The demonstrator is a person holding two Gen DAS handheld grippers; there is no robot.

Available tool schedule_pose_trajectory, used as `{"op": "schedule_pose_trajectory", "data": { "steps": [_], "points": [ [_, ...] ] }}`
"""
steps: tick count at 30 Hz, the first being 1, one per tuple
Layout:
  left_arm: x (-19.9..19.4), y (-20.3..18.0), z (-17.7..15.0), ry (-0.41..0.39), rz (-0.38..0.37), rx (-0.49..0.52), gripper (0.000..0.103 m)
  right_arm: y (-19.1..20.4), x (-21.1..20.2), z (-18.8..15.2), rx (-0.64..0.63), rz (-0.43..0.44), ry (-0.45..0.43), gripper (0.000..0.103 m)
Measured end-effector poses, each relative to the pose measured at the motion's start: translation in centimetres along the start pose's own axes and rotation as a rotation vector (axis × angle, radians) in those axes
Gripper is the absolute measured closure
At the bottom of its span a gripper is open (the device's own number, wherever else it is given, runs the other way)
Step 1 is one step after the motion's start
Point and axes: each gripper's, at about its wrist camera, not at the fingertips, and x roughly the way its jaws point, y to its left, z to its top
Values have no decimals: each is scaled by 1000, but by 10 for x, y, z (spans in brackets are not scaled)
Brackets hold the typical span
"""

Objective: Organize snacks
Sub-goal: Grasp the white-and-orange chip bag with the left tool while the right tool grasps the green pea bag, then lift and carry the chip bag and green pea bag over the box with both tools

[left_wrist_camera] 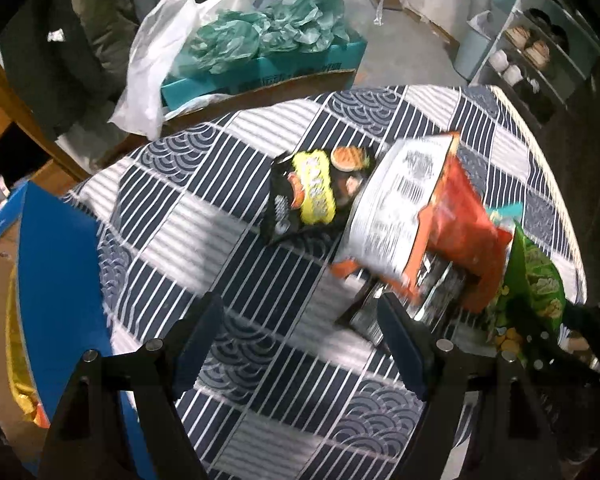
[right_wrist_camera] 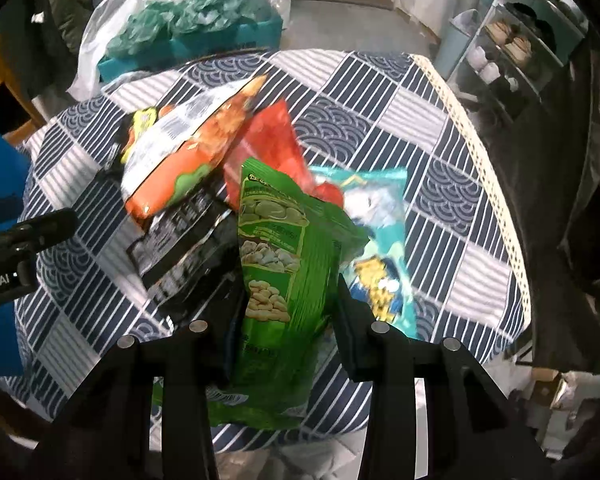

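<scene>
Pickup underway: right gripper (right_wrist_camera: 288, 304) clamps the green bag (right_wrist_camera: 276, 248) above the snack pile on the table (right_wrist_camera: 440, 152); left gripper (left_wrist_camera: 300, 320) gapes, holding nothing. Next, I judge, carry it to the blue box (left_wrist_camera: 60, 272).

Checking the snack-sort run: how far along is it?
Early. Done: nothing visibly sorted; the blue box at the table's edge shows no snacks. In hand: right gripper clamps the green nut pouch; left gripper open, empty. Left: black-and-yellow packet, orange bag, red bag, teal packet, black packet.
</scene>
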Motion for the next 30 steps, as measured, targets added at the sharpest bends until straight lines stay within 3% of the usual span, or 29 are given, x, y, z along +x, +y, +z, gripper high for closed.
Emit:
{"op": "schedule_pose_trajectory", "data": {
  "steps": [7, 12, 17, 25, 30],
  "points": [
    [15, -20, 37, 22, -86, -41, 22, -10, 2, 31, -33, 30, -29, 65],
    [27, -47, 53, 29, -54, 48, 22, -15, 7, 55, -82, 16, -43, 65],
    [49, -56, 59, 81, -90, 30, 22, -36, 16, 67, -37, 22, -31, 65],
    [72, -64, 58, 115, -89, 60, 22, -56, 23, 61, 35, 33, -23, 65],
    [77, -61, 53, 100, -118, 48, 42, -52, 23, 60, 35, 38, -19, 65]
  ]
}}
